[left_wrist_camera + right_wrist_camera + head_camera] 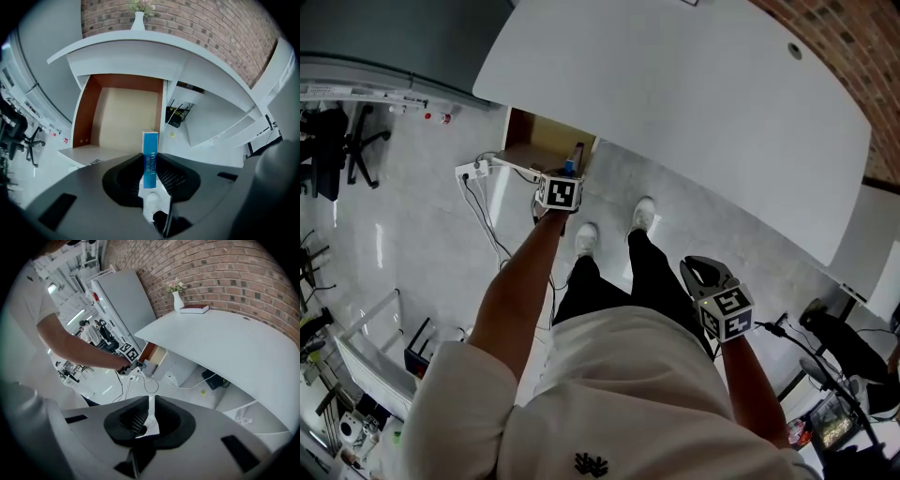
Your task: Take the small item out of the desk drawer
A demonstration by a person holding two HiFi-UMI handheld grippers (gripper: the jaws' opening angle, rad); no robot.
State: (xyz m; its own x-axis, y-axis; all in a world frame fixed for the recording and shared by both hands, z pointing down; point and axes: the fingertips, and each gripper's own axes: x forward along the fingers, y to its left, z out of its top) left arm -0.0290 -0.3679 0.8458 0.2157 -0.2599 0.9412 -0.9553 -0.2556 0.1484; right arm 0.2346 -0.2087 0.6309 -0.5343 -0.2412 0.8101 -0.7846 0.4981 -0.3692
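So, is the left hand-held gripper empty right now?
No, the left hand-held gripper is shut on a blue box.

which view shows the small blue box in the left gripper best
The left gripper view: the small blue rectangular box stands upright, clamped in the left gripper, its print facing the camera. The head view shows just a blue sliver by the open wooden drawer. The right gripper view shows it too far off to make out.
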